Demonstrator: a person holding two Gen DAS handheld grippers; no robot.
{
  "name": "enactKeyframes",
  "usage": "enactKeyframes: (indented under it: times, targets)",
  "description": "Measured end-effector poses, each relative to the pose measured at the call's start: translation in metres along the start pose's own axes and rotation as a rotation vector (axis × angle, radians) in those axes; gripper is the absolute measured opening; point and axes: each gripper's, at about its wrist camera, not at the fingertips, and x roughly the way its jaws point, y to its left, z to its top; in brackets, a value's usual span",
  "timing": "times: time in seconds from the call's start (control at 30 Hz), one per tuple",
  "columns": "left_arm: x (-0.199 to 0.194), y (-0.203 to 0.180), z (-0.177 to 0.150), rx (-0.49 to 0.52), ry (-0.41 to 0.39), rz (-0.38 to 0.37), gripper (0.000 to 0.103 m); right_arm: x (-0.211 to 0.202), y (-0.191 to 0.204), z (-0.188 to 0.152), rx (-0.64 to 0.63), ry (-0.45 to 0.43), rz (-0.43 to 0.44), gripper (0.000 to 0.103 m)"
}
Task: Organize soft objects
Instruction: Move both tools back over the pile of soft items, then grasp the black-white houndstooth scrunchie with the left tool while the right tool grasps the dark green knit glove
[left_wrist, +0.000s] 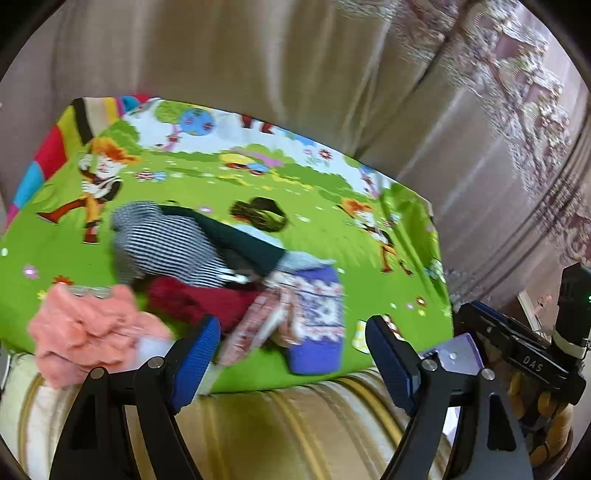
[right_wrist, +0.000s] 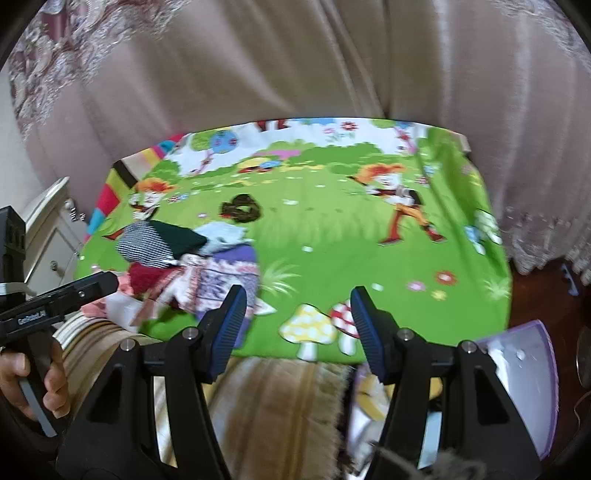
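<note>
A pile of soft items lies on a green cartoon play mat (left_wrist: 325, 229) (right_wrist: 332, 258): a striped black-and-white cloth (left_wrist: 166, 243) (right_wrist: 147, 243), a dark green cloth (left_wrist: 243, 240), a dark red knit (left_wrist: 199, 299) (right_wrist: 146, 278), a purple patterned sock (left_wrist: 317, 317) (right_wrist: 229, 273), a pink fluffy cloth (left_wrist: 88, 328) and a dark hair scrunchie (left_wrist: 260, 214) (right_wrist: 242, 210). My left gripper (left_wrist: 291, 354) is open and empty, just in front of the purple sock. My right gripper (right_wrist: 297, 325) is open and empty over the mat's near edge, right of the pile.
The mat lies on a striped beige cover (left_wrist: 295, 424) (right_wrist: 280, 406). Curtains (left_wrist: 258, 55) (right_wrist: 295, 55) hang behind. A purple plastic folder (right_wrist: 524, 369) lies at the near right. A white cabinet (right_wrist: 48, 236) stands at the left.
</note>
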Motion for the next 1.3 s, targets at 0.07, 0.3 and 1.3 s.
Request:
enactKeyframes:
  times: [0.07, 0.3, 1.3]
  targets:
    - [-0.001, 0.012, 0.005, -0.017, -0.004, 0.016, 0.082, 0.009, 0.010, 0.007, -0.011, 0.007, 0.027, 0.063]
    - [0.004, 0.052, 0.030, -0.047, 0.003, 0.090, 0.082, 0.045, 0.047, 0.031, -0.060, 0.057, 0.134, 0.063]
    - [0.095, 0.131, 0.050, -0.146, 0.210, 0.143, 0.031, 0.227, 0.157, 0.070, -0.258, 0.287, 0.354, 0.080]
